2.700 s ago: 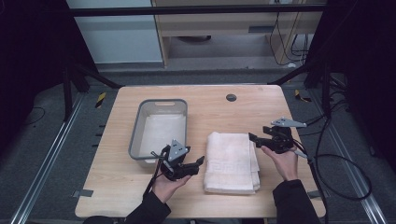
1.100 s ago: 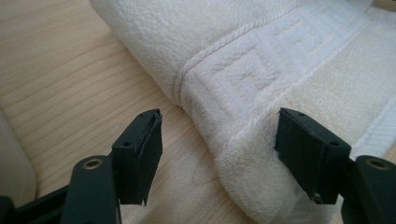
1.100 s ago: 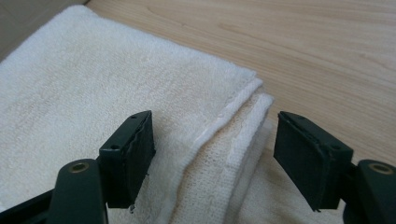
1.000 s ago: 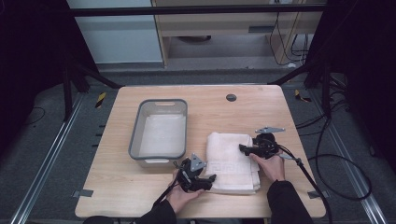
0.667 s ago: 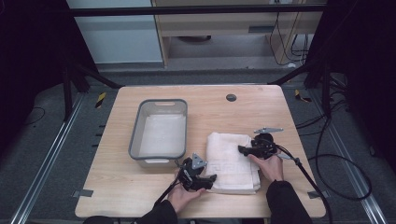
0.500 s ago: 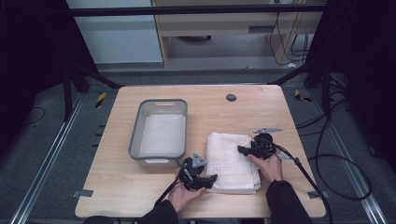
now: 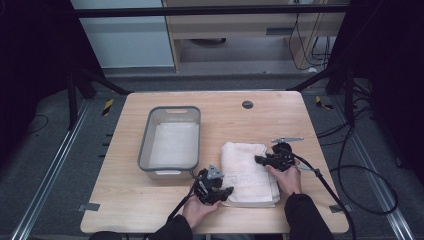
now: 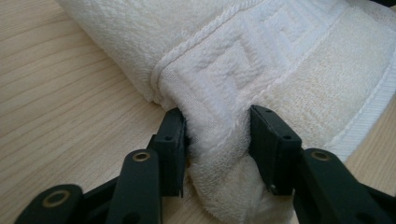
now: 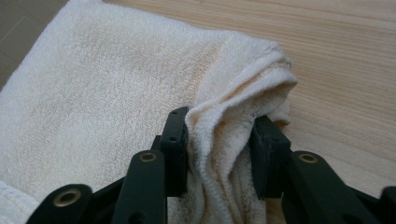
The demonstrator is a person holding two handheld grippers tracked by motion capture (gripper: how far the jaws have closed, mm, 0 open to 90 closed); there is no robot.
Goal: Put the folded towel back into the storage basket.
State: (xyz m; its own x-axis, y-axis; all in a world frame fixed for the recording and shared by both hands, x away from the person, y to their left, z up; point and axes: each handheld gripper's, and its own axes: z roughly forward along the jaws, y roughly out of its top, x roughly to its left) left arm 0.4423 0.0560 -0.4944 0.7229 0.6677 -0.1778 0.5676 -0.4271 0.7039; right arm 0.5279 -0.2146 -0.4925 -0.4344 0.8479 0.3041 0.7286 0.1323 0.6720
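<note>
- We have a folded white towel (image 7: 247, 172) lying flat on the table (image 7: 125, 210), just right of the grey bin (image 7: 170, 137), and we take hold of it at two edges at once.
- Our left gripper (image 7: 216, 189) sits at the towel's near-left corner; its jaws have just been closing and now pinch a bunched fold of cloth between the pads.
- Our right gripper (image 7: 267, 161) comes in over the towel's right edge; its jaws have also just been closing and squeeze a ridge of several layers.
- We judge the two grips are set apart like this so the towel can be lifted or opened out without sagging to one side, and each pad bites near an edge, where the layers are easy to gather.
- The bin stands close by and looks empty, a likely place for the towel, though that is only our guess.
- The high view gives us the layout: towel between the hands, bin to its left, cables (image 7: 345, 175) trailing off to the right.
- The left gripper view (image 8: 217, 140) adds the towel's woven key-pattern band (image 8: 243, 51) and how much cloth is caught.
- The right gripper view (image 9: 219, 149) shows plain terry and the stacked edges rising between the jaws.
</note>
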